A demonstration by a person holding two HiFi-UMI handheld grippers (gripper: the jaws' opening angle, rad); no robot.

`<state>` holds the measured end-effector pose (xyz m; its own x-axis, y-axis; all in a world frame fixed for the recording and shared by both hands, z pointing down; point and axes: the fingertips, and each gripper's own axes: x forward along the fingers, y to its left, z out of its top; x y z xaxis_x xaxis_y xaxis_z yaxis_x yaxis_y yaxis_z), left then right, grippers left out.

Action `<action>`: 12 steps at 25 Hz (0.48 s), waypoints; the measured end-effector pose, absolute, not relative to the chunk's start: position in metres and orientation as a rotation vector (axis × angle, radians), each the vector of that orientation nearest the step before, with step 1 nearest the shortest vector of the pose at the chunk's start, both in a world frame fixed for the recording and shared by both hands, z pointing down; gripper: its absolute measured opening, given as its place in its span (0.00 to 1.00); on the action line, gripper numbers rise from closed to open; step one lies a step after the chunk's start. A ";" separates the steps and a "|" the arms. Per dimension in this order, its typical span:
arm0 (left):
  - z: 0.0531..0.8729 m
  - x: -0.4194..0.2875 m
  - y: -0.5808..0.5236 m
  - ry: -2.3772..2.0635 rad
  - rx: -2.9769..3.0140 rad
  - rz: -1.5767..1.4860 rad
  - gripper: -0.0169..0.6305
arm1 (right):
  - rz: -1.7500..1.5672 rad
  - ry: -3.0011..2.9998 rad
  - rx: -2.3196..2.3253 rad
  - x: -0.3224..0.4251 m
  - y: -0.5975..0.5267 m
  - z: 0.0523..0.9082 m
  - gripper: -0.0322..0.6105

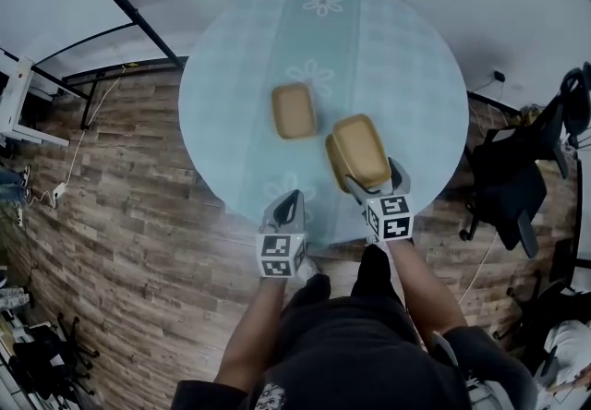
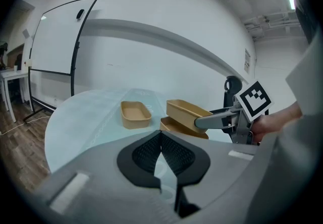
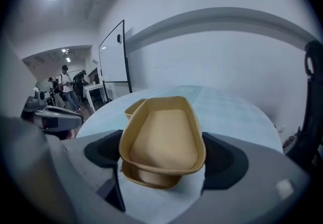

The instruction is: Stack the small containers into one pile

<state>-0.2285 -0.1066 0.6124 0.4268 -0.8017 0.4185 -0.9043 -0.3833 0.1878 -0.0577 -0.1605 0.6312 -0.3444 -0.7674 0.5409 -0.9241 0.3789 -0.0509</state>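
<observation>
Three tan oblong containers are on or over the round table (image 1: 406, 57) with its pale blue cloth. One container (image 1: 294, 110) (image 2: 135, 114) stands alone near the middle. My right gripper (image 1: 372, 173) (image 3: 161, 152) is shut on a second container (image 1: 361, 150) (image 3: 164, 140), holding it tilted just above a third container (image 1: 332, 162) (image 3: 151, 177) that rests on the cloth. My left gripper (image 1: 286, 210) (image 2: 161, 140) is shut and empty at the table's near edge, left of the right one.
A whiteboard on a stand (image 2: 55, 41) is beyond the table on the left. A black office chair (image 1: 517, 186) stands to the right on the wooden floor (image 1: 120, 186). People (image 3: 65, 84) stand far off by a white table.
</observation>
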 end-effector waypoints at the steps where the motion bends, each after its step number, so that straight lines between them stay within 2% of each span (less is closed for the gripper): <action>1: 0.614 -0.231 -0.105 -1.445 2.300 0.370 0.02 | 0.498 -2.208 1.466 -0.060 -0.159 0.633 0.81; 12: 0.624 -0.259 -0.094 -1.395 2.269 0.371 0.02 | 0.538 -2.155 1.482 -0.081 -0.153 0.652 0.81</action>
<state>-0.2587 -0.0937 0.6245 0.4529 -0.7708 0.4482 -0.8916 -0.3884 0.2330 -0.0808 -0.1527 0.6524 -0.3087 -0.7555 0.5779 -0.9384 0.3410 -0.0555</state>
